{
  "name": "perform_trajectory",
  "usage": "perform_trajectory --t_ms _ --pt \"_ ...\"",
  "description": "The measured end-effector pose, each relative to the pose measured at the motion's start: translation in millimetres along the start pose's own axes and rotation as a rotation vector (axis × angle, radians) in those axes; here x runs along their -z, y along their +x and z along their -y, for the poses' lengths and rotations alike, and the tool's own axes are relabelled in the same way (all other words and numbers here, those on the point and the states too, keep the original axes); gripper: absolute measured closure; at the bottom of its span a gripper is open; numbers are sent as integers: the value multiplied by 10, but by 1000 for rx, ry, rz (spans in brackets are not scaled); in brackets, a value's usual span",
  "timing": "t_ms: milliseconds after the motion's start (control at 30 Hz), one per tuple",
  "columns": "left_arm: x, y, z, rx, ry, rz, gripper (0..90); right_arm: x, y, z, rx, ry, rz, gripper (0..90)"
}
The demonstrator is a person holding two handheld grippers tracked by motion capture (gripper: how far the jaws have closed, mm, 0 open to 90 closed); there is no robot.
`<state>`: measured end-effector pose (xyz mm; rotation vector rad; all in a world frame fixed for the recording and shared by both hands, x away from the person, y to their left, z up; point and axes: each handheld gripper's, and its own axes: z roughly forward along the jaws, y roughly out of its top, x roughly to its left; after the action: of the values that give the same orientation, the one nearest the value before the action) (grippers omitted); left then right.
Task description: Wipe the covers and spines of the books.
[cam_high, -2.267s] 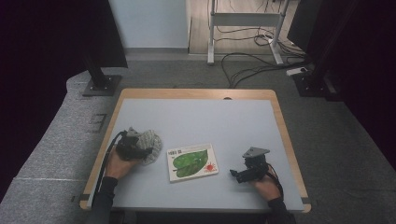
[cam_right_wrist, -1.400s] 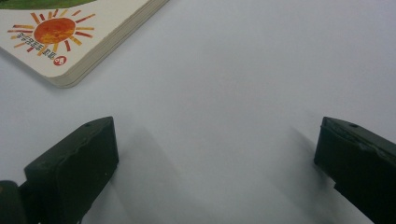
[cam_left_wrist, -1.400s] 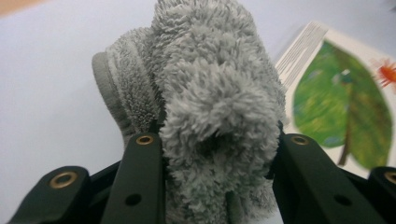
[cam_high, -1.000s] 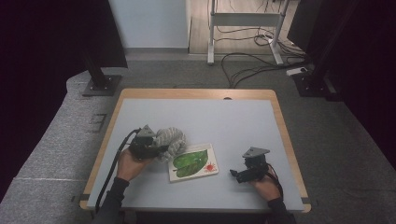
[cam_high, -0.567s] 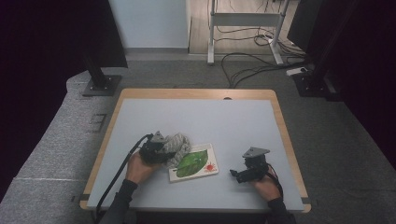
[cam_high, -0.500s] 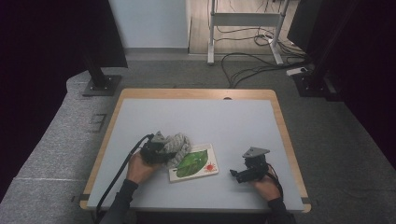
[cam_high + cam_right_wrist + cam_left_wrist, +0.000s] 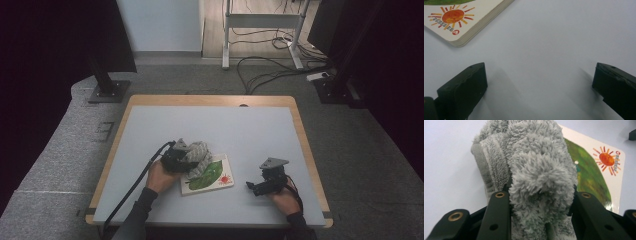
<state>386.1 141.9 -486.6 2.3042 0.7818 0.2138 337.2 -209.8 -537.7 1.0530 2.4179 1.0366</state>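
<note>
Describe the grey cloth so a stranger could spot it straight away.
On the pale table with the wooden rim, look near the front edge, left of centre. The fluffy grey cloth is bunched in the left gripper, overlapping the board book; it is the one soft, shaggy thing there.

Fluffy grey cloth (image 7: 536, 170); white book (image 7: 215, 180) with green leaf, orange sun; pale blue table (image 7: 240, 130).

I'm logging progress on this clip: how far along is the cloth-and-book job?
Done: the left gripper is shut on the grey fluffy cloth and has brought it from the table's left onto the picture book. In hand: the cloth overlaps the book's green cover. Left: probably wiping or covering it; the right gripper waits open beside the book.
</note>
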Motion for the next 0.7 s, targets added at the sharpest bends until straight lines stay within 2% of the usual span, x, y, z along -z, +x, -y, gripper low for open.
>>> perform_trajectory --t_ms 467,700 --pt "-273 -120 -275 -29 2 40 625 0 0 0 -1 0 1 0" --pt "-415 -171 -403 -30 -5 60 625 0 0 0 -1 0 1 0"
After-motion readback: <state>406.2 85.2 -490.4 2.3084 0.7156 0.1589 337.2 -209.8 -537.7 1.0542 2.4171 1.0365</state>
